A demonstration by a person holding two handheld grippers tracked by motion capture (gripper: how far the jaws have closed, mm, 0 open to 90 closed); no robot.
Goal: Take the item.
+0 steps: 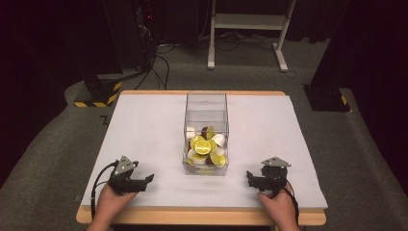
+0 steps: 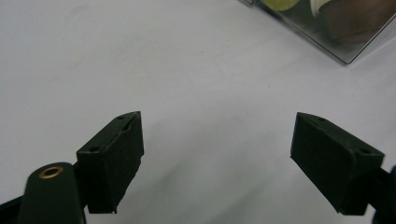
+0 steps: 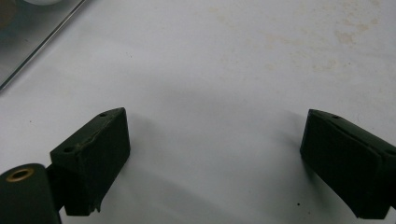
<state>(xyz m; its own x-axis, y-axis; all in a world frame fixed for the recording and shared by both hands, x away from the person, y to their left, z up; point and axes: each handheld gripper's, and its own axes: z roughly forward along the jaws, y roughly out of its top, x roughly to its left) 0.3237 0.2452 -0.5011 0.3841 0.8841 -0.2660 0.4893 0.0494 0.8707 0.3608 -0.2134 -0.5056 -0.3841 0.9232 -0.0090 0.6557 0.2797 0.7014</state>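
Observation:
A clear plastic box [image 1: 206, 103] stands in the middle of the white table, and in its near half lie several capsules [image 1: 206, 147], yellow-green, white and brown. My left gripper [image 1: 148, 180] rests near the front left edge, pointing right toward the box, its jaws open over bare table [image 2: 217, 154]. A corner of the box [image 2: 327, 28] shows at the top right of the left gripper view. My right gripper [image 1: 249, 177] sits at the front right, pointing left toward the box, jaws wide apart and holding nothing [image 3: 215, 158]. The box wall [image 3: 32, 32] appears at the top left of the right gripper view.
The white table top [image 1: 144, 125] has a wooden front edge [image 1: 202, 216]. Beyond the table are a white frame's legs [image 1: 250, 29], cables on the grey floor, and black bases with yellow-black stripes [image 1: 98, 94].

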